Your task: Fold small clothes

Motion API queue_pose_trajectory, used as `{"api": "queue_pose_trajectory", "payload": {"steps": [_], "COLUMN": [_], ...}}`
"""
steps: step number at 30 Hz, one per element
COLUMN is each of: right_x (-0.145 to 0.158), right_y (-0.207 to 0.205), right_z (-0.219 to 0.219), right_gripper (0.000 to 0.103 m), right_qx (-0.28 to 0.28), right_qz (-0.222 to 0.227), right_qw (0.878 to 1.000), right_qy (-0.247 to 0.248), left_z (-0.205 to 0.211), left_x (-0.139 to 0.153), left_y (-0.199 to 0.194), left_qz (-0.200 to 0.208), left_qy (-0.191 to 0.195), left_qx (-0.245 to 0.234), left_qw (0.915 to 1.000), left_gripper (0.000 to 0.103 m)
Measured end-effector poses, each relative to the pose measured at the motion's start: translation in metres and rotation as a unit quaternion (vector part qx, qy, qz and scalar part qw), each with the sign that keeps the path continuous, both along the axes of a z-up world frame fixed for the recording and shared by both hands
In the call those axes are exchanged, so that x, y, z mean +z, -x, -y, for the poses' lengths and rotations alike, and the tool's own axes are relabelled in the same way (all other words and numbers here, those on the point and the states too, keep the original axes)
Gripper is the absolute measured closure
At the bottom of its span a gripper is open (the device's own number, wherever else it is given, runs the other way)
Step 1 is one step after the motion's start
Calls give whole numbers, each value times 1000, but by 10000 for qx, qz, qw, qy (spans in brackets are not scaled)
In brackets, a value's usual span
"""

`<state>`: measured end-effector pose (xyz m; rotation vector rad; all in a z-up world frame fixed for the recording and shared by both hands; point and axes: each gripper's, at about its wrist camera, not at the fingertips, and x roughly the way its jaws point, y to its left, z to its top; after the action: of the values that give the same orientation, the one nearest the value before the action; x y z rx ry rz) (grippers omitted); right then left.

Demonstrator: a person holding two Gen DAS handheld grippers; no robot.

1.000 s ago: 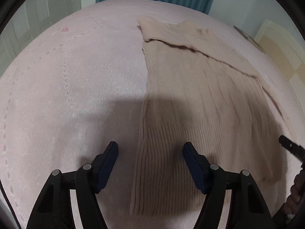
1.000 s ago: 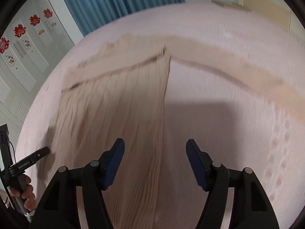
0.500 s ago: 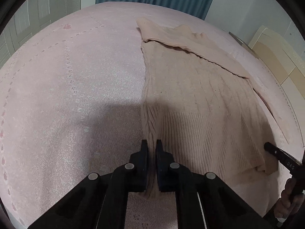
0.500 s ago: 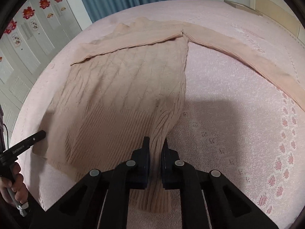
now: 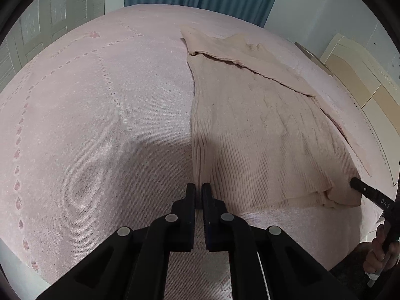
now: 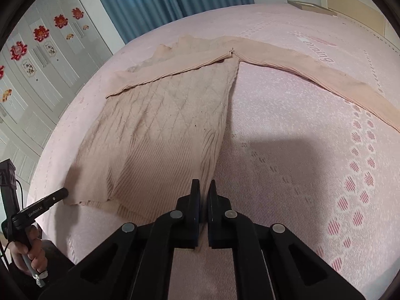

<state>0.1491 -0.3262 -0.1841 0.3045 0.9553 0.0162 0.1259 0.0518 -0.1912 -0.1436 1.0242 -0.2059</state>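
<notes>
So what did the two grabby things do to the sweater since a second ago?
A second ago both were open above the hem. The left gripper shut on the sweater at its left hem corner, and the right gripper shut on the right hem corner; each corner is now bunched and lifted a little. The rest of the sweater stayed flat on the pink bedspread, one sleeve stretched out.

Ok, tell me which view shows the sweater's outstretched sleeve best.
The right wrist view: the outstretched sleeve runs uncovered from the shoulder across the bedspread to the frame's right edge. The left wrist view catches only a narrow strip beyond the sweater's far side.
</notes>
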Motion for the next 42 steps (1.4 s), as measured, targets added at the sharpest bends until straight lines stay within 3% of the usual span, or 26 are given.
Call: {"api": "queue_pose_trajectory", "payload": {"steps": [7,9,14,17,19,24,26,28,33,37,42], "right_x": [-9,-13,-21,-22,-23,-26,-26,-27,-23,-10,4], "right_y": [0,1,-1,-3,-6,-17,-20,-21,-20,-13,-3], "right_z": [-1,-1,1,-1,-3,-3,-2,-5,-2,9,13], "right_gripper": [92,89,80,70,64,63,67,94,98,98,99], "right_qx": [-6,-21,-48,-14,16,-55,-90,-16,-9,-50,-2], "right_qz": [-286,-351,-455,-430,-406,-340,-329,-336,-249,-13,134], "right_qw": [9996,9994,9989,9989,9990,9992,9991,9992,9991,9971,9961], "right_qy": [-76,-41,-120,-178,-195,-219,-242,-196,-337,-756,-872], "left_z": [2,1,-1,3,10,18,17,13,7,-1,-7], "left_x": [-7,-11,-14,-16,-16,-18,-18,-19,-16,-5,7], "left_y": [-9,-10,-14,-18,-22,-32,-35,-37,-34,-27,-17], "left_qz": [-112,-119,-64,-88,-82,-62,-84,-186,-138,-19,52], "left_qy": [-71,-122,9,160,80,-83,-14,266,516,723,653], "left_qx": [77,134,82,15,-18,55,72,1,42,70,-21], "left_qw": [9999,9998,9999,9998,9999,9999,9999,9995,9986,9974,9978], "left_gripper": [92,83,72,49,46,49,76,94,95,96,96]}}
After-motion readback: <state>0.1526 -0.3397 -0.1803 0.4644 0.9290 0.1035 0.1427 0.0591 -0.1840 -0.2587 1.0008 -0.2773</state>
